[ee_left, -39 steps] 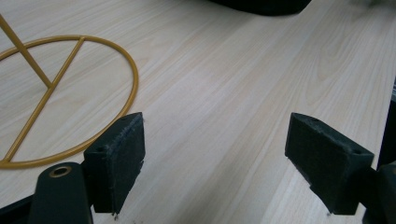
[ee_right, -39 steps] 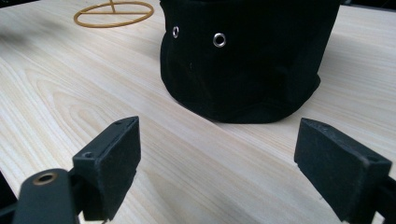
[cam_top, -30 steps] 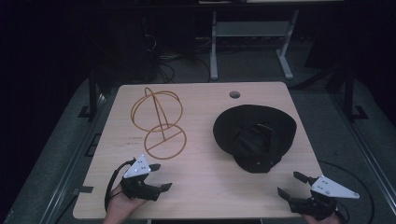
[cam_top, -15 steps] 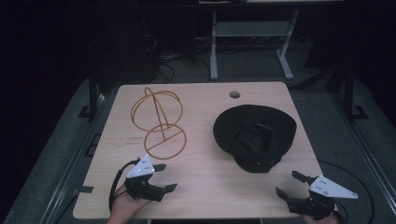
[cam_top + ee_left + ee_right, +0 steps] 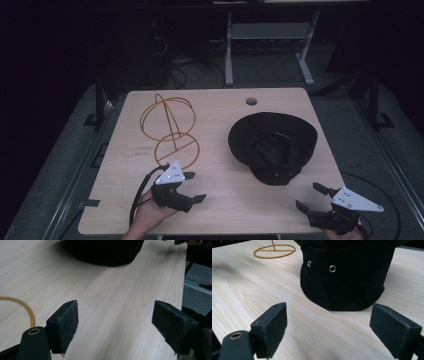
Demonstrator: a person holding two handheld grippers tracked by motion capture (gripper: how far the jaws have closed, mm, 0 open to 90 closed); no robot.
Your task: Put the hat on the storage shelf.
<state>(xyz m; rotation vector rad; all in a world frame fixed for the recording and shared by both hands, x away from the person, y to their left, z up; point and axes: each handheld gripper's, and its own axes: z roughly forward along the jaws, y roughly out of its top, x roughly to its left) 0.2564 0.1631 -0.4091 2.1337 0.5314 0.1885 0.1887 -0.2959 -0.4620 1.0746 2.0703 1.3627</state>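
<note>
The black hat [image 5: 272, 145] lies on the bench [image 5: 220, 107] toward 3 o'clock, wire stand [image 5: 169, 131] at 10. Left hand-held gripper [image 5: 192, 186] at 7 and right hand-held gripper [image 5: 310, 196] at 5 both gape wide, empty.

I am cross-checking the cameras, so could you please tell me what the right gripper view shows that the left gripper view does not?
The right gripper view alone shows two metal eyelets on the crown of the black hat, seen side-on, plus the whole round base of the gold wire stand. The left gripper view alone shows the table's far edge with grey floor beyond it, and just one arc of the stand. Both share the pale wooden table, the hat, and a pair of black jaws set wide apart with nothing between them.
</note>
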